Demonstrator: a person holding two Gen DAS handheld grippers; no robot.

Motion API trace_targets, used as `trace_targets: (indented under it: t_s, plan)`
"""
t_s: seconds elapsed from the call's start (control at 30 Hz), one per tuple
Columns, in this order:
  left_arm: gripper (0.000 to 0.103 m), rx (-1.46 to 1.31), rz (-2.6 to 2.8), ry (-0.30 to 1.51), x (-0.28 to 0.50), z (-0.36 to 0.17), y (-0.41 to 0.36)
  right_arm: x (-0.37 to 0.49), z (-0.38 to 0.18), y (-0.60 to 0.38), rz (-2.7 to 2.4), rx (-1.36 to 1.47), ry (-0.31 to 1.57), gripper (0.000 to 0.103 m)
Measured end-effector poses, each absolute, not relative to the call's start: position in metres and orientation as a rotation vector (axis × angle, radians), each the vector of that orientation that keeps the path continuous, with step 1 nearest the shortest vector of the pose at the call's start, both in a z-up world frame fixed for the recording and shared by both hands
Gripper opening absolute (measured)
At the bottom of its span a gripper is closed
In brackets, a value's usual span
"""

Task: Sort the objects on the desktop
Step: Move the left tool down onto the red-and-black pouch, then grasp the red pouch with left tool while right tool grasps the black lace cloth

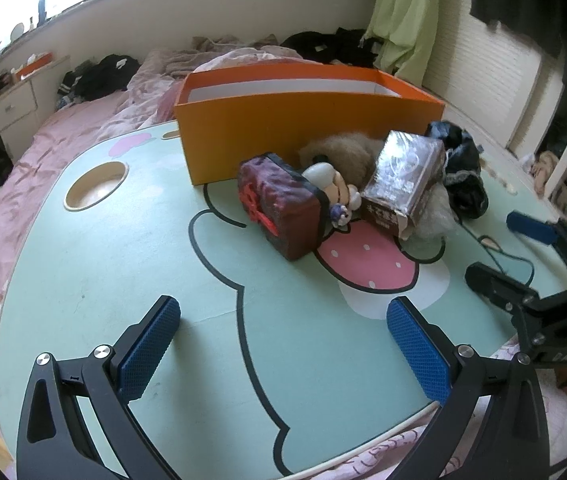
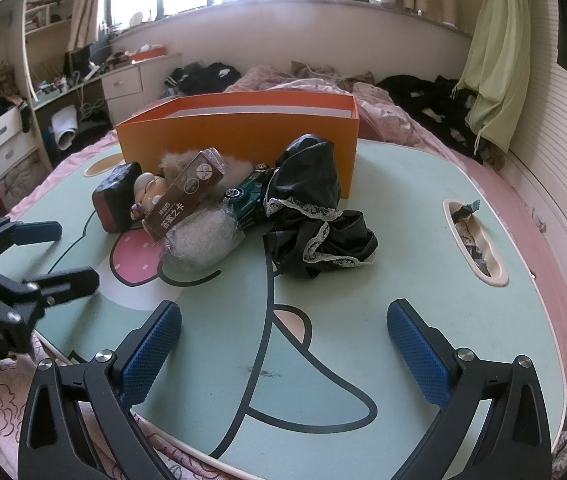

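An orange box (image 1: 283,120) (image 2: 239,136) stands open at the back of the mint cartoon table (image 1: 123,280) (image 2: 443,280). In front of it lies a pile: a dark red pouch (image 1: 279,208) (image 2: 117,200), a small white figurine (image 1: 335,188) (image 2: 145,192), a brown card box (image 1: 403,180) (image 2: 187,196), fluffy white stuff in plastic (image 2: 203,240), a green toy car (image 2: 247,200) and a black lace garment (image 1: 463,176) (image 2: 315,216). My left gripper (image 1: 283,312) (image 2: 71,252) is open near the table's front. My right gripper (image 2: 283,316) (image 1: 495,244) is open too, to the right of it.
The table rests on a bed with pink bedding (image 1: 23,184). A round cup hole (image 1: 95,184) is at its left, an oblong slot (image 2: 475,240) with wrappers at its right. Dark clothes (image 2: 435,100) lie behind; drawers (image 2: 123,84) stand at the left.
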State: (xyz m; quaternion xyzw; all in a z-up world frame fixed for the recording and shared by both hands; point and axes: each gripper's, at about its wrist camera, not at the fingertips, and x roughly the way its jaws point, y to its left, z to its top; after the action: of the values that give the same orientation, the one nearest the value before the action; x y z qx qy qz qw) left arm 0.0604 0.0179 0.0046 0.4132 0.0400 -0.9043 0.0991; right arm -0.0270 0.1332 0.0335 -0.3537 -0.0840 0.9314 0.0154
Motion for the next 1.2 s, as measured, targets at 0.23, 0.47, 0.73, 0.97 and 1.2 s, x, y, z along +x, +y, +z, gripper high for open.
trace_targets:
  t_s: [0.23, 0.47, 0.73, 0.97, 1.2]
  plan:
    - [0.096, 1.127, -2.715, 0.212, 0.064, 0.024, 0.003, -0.027, 0.033, 0.133, 2.899, -1.103, -0.264, 0.103]
    - [0.085, 1.065, -2.745, 0.372, 0.03, 0.039, -0.012, -0.027, 0.033, 0.133, 2.904, -1.109, -0.266, 0.103]
    - [0.066, 1.119, -2.726, 0.392, 0.009, 0.027, -0.016, -0.028, 0.033, 0.13, 2.904, -1.107, -0.262, 0.103]
    - [0.042, 1.135, -2.755, 0.395, 0.027, 0.021, -0.022, -0.032, 0.049, 0.147, 3.019, -1.099, -0.015, 0.102]
    - [0.036, 1.128, -2.702, 0.261, 0.025, 0.026, -0.017, -0.069, 0.085, 0.161, 2.969, -1.039, 0.09, 0.085]
